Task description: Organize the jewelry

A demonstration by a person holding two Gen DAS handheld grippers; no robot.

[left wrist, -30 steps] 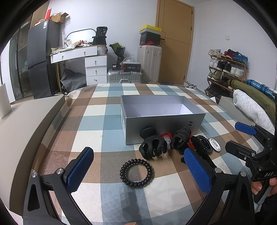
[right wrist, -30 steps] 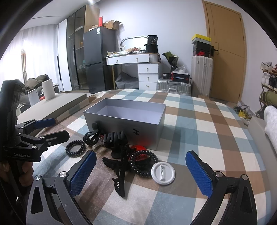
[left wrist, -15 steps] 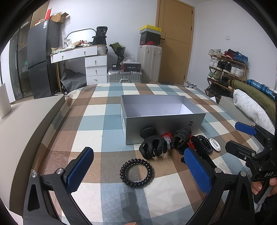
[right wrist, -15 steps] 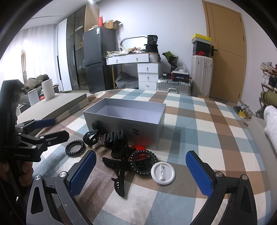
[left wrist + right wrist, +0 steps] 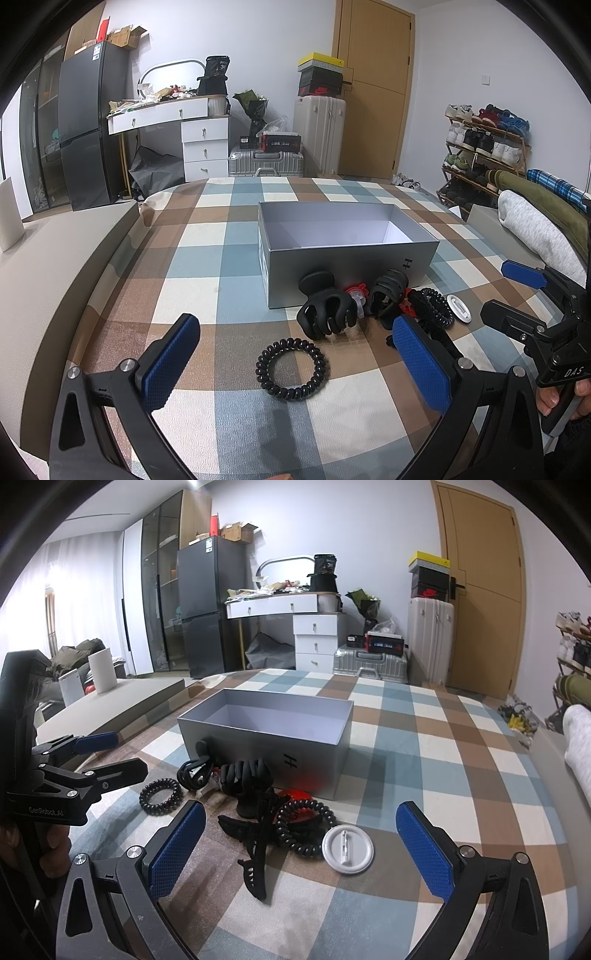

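Open-topped grey cardboard box (image 5: 349, 254) sits mid-cloth; its interior looks bare, far corners poorly seen. Near wall is crowded: black plastic claw clip (image 5: 327, 314), second black claw clip (image 5: 245, 777), flat black hair claw (image 5: 256, 843), black coiled cord (image 5: 304, 825) and round white badge (image 5: 347, 851) lie close together. Black spiral hair tie (image 5: 291, 369) lies apart, with open checked tablecloth (image 5: 207, 266) around it. Cloth left, right and beyond the box is free.

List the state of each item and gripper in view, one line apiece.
Grey box: open, empty.
Spiral hair tie: flat, alone on the cloth.
Claw clip: closed, against the box.
White badge: pin side up.
Left gripper: open, holding nothing.
Right gripper: open, holding nothing.
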